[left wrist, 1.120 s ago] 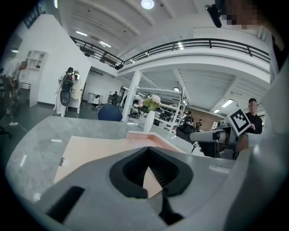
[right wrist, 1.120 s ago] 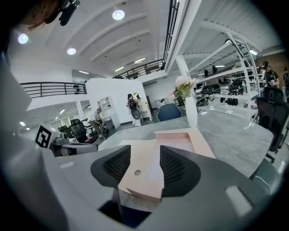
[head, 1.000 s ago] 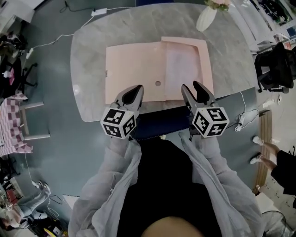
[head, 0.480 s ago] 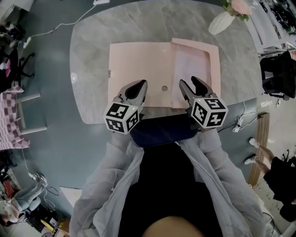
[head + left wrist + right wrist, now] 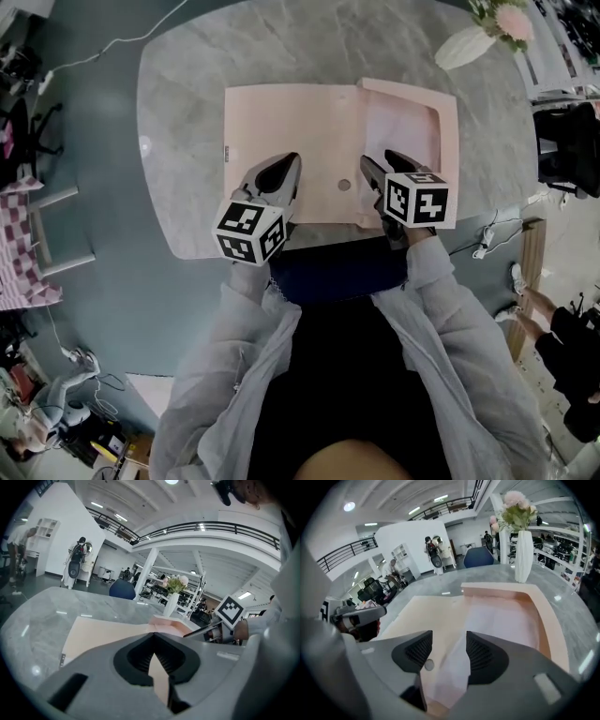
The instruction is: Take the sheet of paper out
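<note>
- A pink folder [image 5: 291,141] lies open on the grey stone table [image 5: 187,112].
- The paper [image 5: 398,131] is in the folder's right half, which has a raised pink rim like a shallow tray.
- The paper is white and thin. It lies flat, and it looks a bit pale pink where the folder is under it.
- Its near left corner reaches toward the fold in the middle of the folder, close to a small round dot [image 5: 344,185].
- The right gripper [image 5: 380,164] hangs over that near left corner and tips down at it.
- Its jaws are spread wide and have just been opening. The paper's edge shows below the gap between them, but the pads do not pinch it.
- The left gripper [image 5: 286,166] sits over the left half of the folder, near the front edge.
- Its jaws are pressed together at the tips with nothing in them.
- A white vase [image 5: 464,47] with pink flowers stands on the table past the folder's far right corner.
</note>
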Available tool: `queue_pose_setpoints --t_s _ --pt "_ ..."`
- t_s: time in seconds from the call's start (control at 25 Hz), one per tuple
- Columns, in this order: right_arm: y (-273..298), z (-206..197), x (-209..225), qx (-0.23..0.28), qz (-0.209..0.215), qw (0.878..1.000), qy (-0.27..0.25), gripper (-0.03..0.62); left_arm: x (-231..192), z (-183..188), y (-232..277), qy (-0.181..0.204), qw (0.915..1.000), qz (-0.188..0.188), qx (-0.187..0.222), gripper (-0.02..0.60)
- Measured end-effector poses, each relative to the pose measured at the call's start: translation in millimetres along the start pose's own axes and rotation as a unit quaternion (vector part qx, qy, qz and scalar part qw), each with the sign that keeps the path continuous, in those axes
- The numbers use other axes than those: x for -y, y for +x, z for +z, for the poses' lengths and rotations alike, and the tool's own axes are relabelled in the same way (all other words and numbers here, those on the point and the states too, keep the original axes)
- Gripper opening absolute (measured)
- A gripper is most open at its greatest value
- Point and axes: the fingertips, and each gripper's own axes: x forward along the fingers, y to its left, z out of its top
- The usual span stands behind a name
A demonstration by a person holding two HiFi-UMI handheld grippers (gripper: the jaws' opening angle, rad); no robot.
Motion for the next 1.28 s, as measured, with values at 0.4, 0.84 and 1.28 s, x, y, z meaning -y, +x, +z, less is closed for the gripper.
queue_pose_setpoints --t_s 0.4,0.84,1.28 --pt "38.0 -26.2 6.7 -0.123 -0.032 0.991 -0.046 0.252 -13.3 -13.8 12.1 -0.030 0.9994 -0.012 -0.010 -0.002" --pt "56.0 -37.5 14.6 -0.150 -0.047 0.985 -0.070 0.247 -24.1 -16.0 15.6 -0.041 0.9990 -0.009 -0.014 -0.002" --pt "56.0 -39.7 4.6 -0.143 -0.037 0.986 -0.072 0.161 -23.6 -15.7 14.2 -0.041 0.9990 -0.007 -0.012 -0.002"
